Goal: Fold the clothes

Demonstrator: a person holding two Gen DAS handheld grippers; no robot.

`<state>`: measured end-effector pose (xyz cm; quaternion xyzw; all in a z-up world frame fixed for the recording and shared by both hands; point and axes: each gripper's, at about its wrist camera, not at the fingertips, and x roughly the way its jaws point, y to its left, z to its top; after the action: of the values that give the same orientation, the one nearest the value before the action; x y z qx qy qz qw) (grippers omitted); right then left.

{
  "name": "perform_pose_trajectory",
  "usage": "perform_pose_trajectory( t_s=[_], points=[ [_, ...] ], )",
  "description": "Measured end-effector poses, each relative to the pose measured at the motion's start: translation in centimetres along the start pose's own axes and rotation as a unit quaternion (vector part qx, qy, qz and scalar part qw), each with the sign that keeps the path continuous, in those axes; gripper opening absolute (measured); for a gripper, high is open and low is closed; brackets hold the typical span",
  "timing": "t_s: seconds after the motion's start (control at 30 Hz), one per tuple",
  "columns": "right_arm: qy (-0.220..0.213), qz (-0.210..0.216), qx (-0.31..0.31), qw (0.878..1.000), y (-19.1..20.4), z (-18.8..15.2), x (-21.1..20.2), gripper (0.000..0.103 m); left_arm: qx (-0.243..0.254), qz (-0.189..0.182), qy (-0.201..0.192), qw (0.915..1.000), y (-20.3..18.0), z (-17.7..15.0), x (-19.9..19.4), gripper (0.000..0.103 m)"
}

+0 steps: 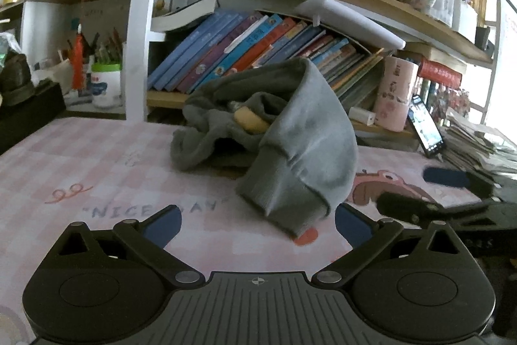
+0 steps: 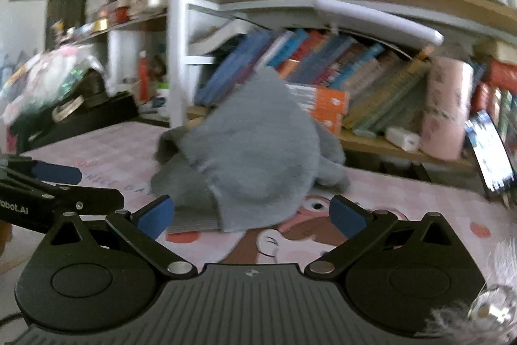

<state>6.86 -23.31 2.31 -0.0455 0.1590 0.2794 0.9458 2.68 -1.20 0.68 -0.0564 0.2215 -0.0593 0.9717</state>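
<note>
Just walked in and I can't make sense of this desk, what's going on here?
A person holds a gripper in each hand over a pink desk mat to fold clothes. A grey garment lies crumpled in a heap on the mat, in front of a bookshelf. The left gripper and the right gripper are both open and point at the heap. Neither grips it, so no fold is made yet.

The clothes [image 1: 274, 131] are sitting in a heap in the middle of the counter [image 1: 97, 170]. The bookshelf [image 1: 258, 54] is standing behind the heap. A phone [image 1: 426, 131] is leaning up at the right. The left gripper [image 1: 257, 227] and right gripper [image 2: 250, 217] are waiting in front, side by side.
</note>
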Motion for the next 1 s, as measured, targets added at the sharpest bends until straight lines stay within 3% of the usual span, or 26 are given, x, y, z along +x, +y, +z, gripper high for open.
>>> perform_pose_trajectory(
  t_s=[0.2,0.53,0.63,0.67,0.7,0.77,0.9,1.0],
  points=[
    [0.004,-0.023,0.016,1.0,-1.5,-0.2,-0.3,0.103,-0.006,0.014,-0.005,0.9999,-0.8,1.6,2.7,0.098],
    [0.01,-0.026,0.032,0.999,-2.3,-0.4,-0.1,0.103,-0.061,-0.016,-0.014,0.9979,-1.2,2.7,6.2,0.097],
    [0.014,-0.024,0.037,0.999,-2.5,-0.4,0.0,0.103,-0.075,-0.031,0.0,0.9967,-1.5,3.1,7.4,0.09],
    [0.017,-0.022,0.041,0.999,-2.6,-0.4,0.0,0.103,-0.079,-0.028,0.008,0.9965,-1.7,3.2,7.8,0.081],
    [0.019,-0.02,0.046,0.999,-2.7,-0.4,0.0,0.103,-0.084,-0.025,0.016,0.996,-1.6,3.2,8.1,0.057],
    [0.022,-0.017,0.056,0.998,-3.0,-0.4,0.1,0.103,-0.124,-0.034,0.041,0.9908,-0.4,3.1,8.5,0.025],
    [0.021,-0.007,0.064,0.998,-3.3,-0.5,0.1,0.103,-0.193,-0.058,0.058,0.9778,2.8,2.9,7.1,0.015],
    [0.017,0.01,0.054,0.998,-2.9,-0.5,0.0,0.103,-0.186,-0.031,0.038,0.9814,5.2,3.0,4.1,0.014]
  ],
)
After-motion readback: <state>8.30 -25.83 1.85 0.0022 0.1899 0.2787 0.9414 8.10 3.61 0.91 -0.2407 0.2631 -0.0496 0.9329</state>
